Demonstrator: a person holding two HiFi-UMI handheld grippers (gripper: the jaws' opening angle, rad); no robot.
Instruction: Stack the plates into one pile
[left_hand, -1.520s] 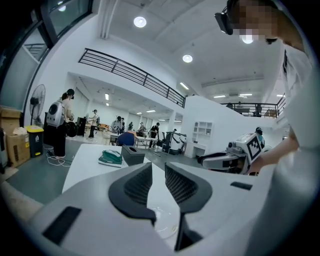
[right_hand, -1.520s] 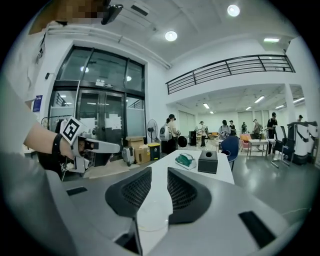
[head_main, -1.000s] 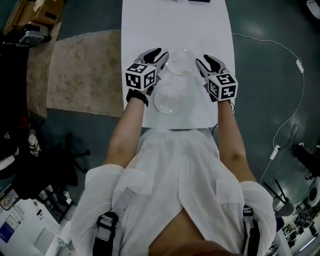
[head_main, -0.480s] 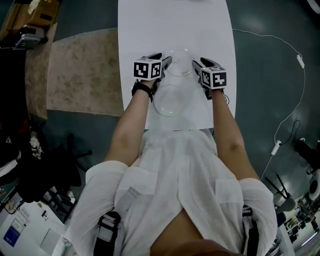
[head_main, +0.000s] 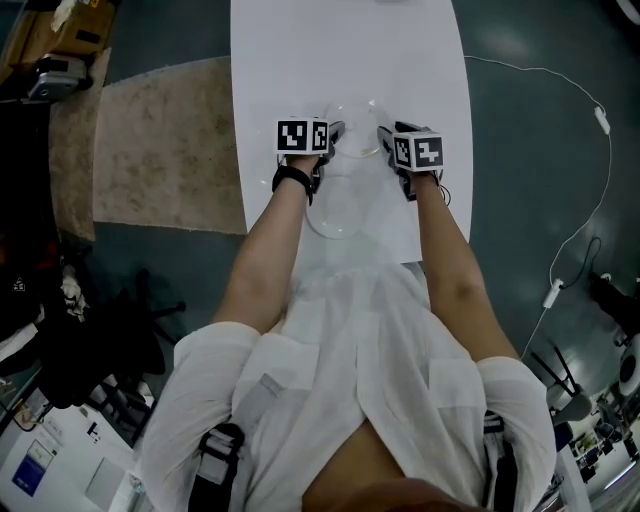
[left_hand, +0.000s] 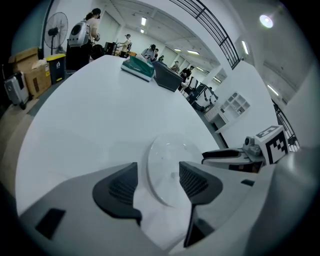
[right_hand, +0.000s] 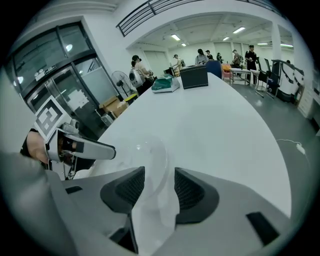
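Note:
Two clear glass plates lie on the white table (head_main: 270, 60): a far plate (head_main: 352, 128) and a near plate (head_main: 335, 208) close to the front edge. My left gripper (head_main: 333, 136) sits at the far plate's left side and my right gripper (head_main: 386, 138) at its right side. In the left gripper view the far plate's rim (left_hand: 167, 167) lies between the opening jaws of the left gripper (left_hand: 157, 182), with the pads clear of it. In the right gripper view the far plate (right_hand: 150, 157) likewise shows between the opening jaws of the right gripper (right_hand: 159, 187), untouched.
A teal box (left_hand: 139, 67) and a dark box (left_hand: 167, 80) stand at the table's far end. A beige rug (head_main: 165, 140) lies on the floor to the left and a white cable (head_main: 590, 110) to the right. People stand in the far background.
Both grippers have come down toward the table and drawn in to the far plate's two sides, rolling so that their marker cubes face up. Their jaws stand wider apart.

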